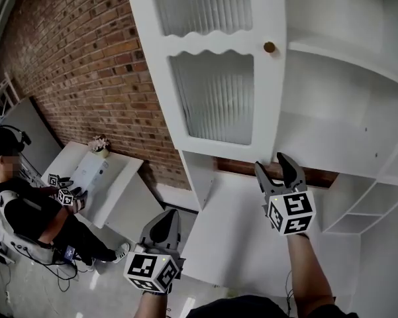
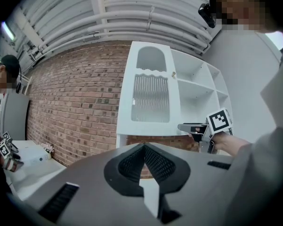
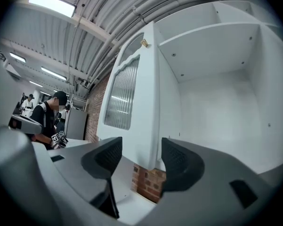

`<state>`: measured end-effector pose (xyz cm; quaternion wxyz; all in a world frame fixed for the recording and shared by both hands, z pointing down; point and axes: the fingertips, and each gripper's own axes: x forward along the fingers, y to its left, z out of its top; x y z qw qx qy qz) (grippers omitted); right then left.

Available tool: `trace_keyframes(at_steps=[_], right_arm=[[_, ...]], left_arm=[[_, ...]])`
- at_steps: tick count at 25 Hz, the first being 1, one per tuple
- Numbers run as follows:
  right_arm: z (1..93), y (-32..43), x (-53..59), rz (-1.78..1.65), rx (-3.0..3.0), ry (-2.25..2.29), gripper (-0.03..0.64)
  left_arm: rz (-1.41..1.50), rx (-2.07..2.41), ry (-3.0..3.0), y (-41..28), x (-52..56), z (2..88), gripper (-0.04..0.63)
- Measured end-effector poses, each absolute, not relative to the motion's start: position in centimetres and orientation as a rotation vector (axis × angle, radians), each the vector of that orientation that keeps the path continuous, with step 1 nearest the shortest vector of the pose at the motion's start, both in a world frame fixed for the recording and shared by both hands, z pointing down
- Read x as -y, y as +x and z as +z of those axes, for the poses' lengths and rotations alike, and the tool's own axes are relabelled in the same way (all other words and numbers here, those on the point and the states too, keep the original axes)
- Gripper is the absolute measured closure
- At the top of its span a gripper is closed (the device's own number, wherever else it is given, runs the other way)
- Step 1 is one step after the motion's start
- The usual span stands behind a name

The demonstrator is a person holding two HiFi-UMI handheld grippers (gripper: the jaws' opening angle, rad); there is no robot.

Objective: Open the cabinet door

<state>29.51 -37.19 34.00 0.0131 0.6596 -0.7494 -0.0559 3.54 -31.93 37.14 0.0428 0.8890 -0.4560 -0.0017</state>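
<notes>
The white cabinet (image 1: 357,111) stands against a brick wall, and its door (image 1: 212,144) with two ribbed glass panes is swung out wide. A small brass knob (image 1: 269,47) sits near the door's free edge. My right gripper (image 1: 273,164) is open just under the door's lower corner. In the right gripper view the door's edge (image 3: 153,107) shows past the gap of the open right gripper (image 3: 141,147), and nothing is held. My left gripper (image 1: 169,220) hangs lower and to the left, shut and empty. The left gripper (image 2: 144,147) is shut in its own view too.
The open cabinet shows bare white shelves (image 1: 348,55). The brick wall (image 1: 79,65) runs off to the left. A person (image 1: 20,204) with two small grippers sits at a white table (image 1: 119,177) at lower left, with a small flower (image 1: 99,142) on it.
</notes>
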Motion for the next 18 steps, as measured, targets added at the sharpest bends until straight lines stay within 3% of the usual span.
trace_keyframes(at_steps=[18], right_arm=[[33.7,29.3,40.2,-0.247,2.068,2.263,0.339]], left_arm=[[0.096,1.409,2.681,5.2,34.2,39.4,0.589]])
